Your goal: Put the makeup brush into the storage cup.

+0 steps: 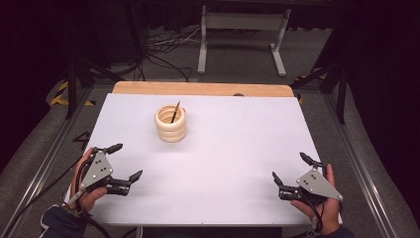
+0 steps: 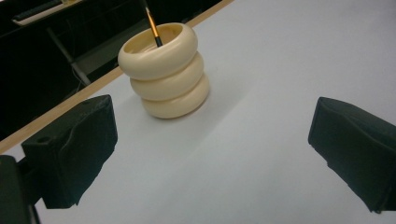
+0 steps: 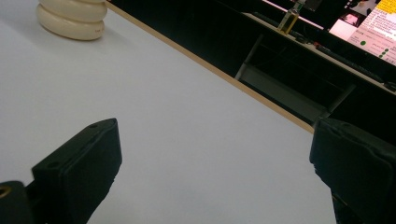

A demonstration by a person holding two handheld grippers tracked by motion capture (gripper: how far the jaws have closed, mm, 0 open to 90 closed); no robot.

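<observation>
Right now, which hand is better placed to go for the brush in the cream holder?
Left, probably. The left tool is open and sits nearer the cream ringed holder, which its own view faces directly, the brush leaning inside. The right tool, also open, lies across the table, farther off.

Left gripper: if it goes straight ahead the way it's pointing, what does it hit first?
Probably the cream ringed holder with the brush standing in it. The left gripper has its jaws open, with bare white table between it and the holder. The holder sits a little left of centre, so it could pass close beside it.
</observation>
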